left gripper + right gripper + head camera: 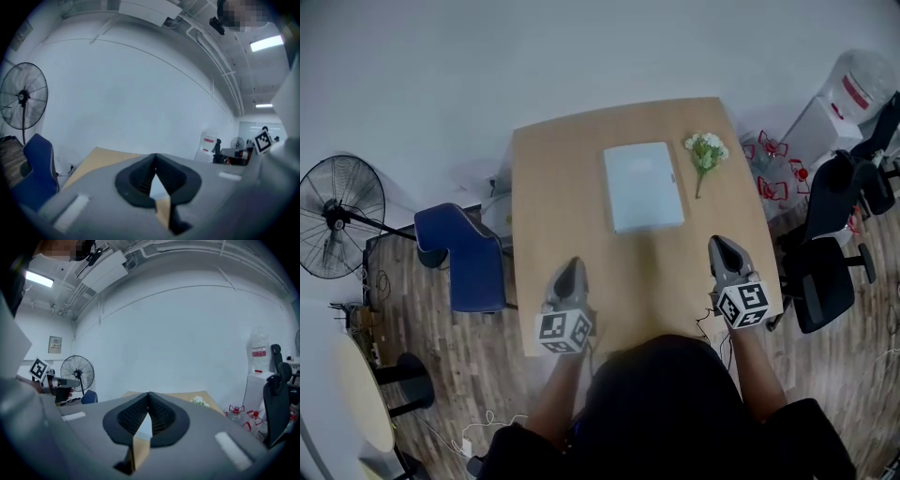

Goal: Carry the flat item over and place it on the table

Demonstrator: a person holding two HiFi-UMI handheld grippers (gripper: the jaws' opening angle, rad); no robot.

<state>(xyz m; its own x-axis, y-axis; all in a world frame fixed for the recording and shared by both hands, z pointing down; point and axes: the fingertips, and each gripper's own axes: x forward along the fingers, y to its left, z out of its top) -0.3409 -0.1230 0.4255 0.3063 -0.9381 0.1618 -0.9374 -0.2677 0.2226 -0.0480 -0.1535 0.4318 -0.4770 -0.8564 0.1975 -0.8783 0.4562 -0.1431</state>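
Flat item: a pale rectangular slab lying flat on the worktop, in the far half and slightly toward 1 o'clock of centre. Its long side runs 12 to 6, and nothing is touching it. The left gripper is at 7 o'clock of the item and the right gripper at 4 o'clock. Both are over the near half of the worktop, noses pointing to 12, well apart from the item and from each other. In the left gripper view the black fingers are clenched tip to tip with nothing between them; only a sliver of worktop and pale item shows through the notch below the tips. Right gripper view is the same: fingers clenched and empty. A small bunch of white flowers on a green stem lies on the worktop at 2 o'clock of the item, near its far right corner but not touching. Off the worktop there is a standing fan at 9 o'clock and a blue chair close to the left edge at 8 o'clock. A black office chair is at 3 o'clock and a water dispenser at 2 o'clock.
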